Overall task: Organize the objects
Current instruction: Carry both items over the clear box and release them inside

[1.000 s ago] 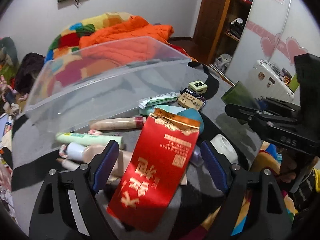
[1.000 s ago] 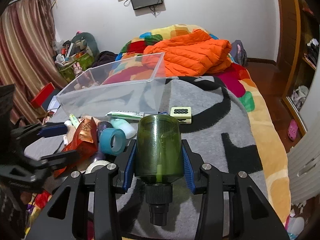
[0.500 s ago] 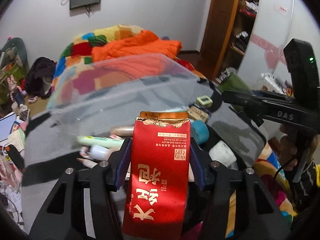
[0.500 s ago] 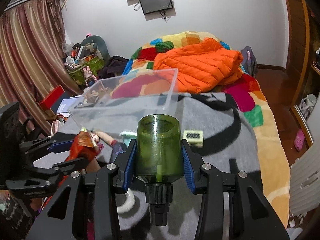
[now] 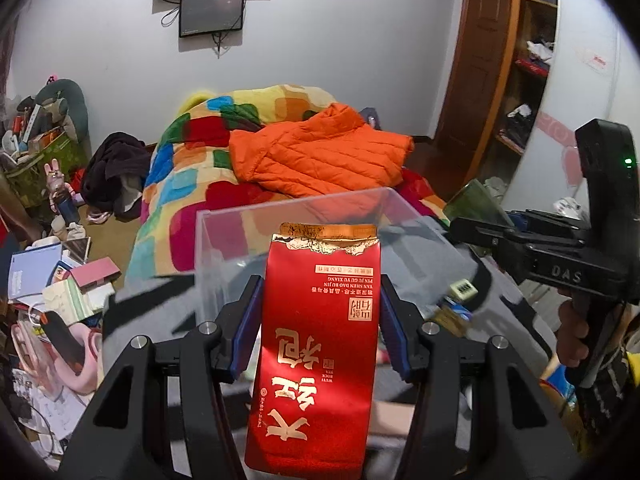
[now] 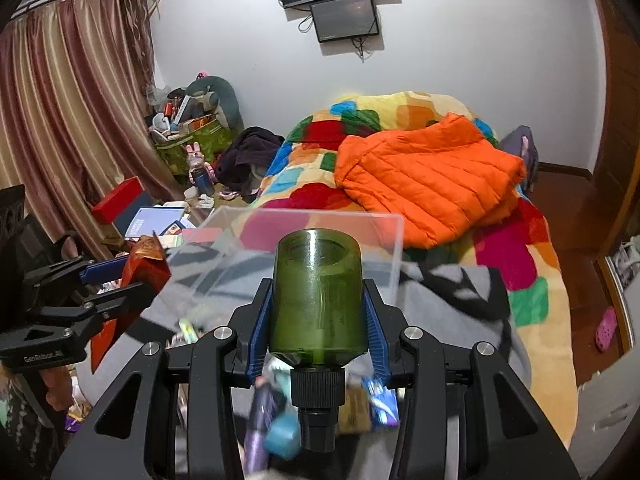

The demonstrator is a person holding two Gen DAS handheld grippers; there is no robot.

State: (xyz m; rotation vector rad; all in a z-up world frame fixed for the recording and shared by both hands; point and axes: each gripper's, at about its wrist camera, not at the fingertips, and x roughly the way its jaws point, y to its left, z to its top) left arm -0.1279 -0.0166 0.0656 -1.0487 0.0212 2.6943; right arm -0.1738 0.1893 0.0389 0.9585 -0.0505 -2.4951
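My left gripper [image 5: 320,316] is shut on a red foil packet [image 5: 316,352] with gold lettering, held upright above the bed. My right gripper [image 6: 318,320] is shut on a green translucent bottle [image 6: 318,300], black cap toward the camera. A clear plastic bin [image 5: 296,240] stands just beyond both grippers on the grey blanket; it also shows in the right wrist view [image 6: 304,236]. The right gripper with the bottle shows at the right of the left wrist view [image 5: 476,216]. The left gripper with the packet shows at the left of the right wrist view [image 6: 136,280].
Several small items lie blurred on the grey blanket [image 6: 448,292] below the grippers, among them a purple tube [image 6: 258,420] and a white-green box [image 5: 463,289]. An orange jacket [image 6: 424,180] lies on the colourful quilt behind the bin. Clutter covers the floor at left [image 5: 60,280].
Both grippers have risen well above the blanket with their loads. The left gripper closed on the red packet and lifted it. The bin now sits lower and smaller in both views.
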